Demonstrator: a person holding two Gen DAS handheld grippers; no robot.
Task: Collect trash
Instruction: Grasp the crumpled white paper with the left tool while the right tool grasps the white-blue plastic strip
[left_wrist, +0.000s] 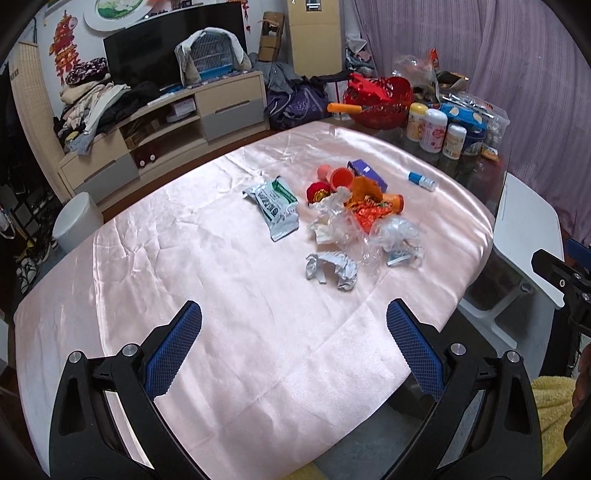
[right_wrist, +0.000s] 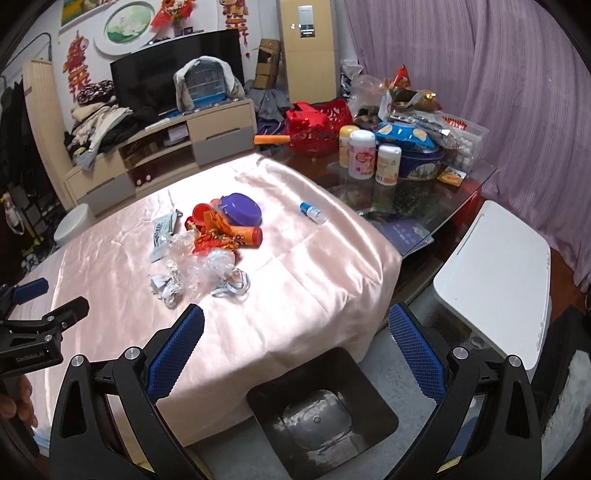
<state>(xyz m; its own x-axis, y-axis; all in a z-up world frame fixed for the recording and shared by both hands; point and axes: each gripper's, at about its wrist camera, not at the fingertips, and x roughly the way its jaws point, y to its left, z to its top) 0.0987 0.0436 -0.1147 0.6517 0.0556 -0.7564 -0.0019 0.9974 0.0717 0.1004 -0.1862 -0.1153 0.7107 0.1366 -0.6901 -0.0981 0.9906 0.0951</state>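
Left wrist view: trash pile (left_wrist: 354, 218) heaped right of centre on pink satin tablecloth (left_wrist: 221, 295) — crumpled silver wrapper (left_wrist: 330, 269) nearest, green-and-white sachet (left_wrist: 275, 206) to its left, clear plastic film (left_wrist: 397, 236) and orange foil (left_wrist: 369, 203) behind. Blue-capped small bottle (left_wrist: 421, 180) apart, toward the far edge. Left gripper (left_wrist: 293, 325) spread wide, holding nothing, hovering short of the pile. Right wrist view: right gripper (right_wrist: 295, 332) likewise wide open and empty, above the table's near corner; black square bin (right_wrist: 321, 413) on the floor directly below. Step judged: start, nothing collected yet. Next move likely calls for reaching forward to the crumpled silver wrapper, closing on it, carrying it over the bin.
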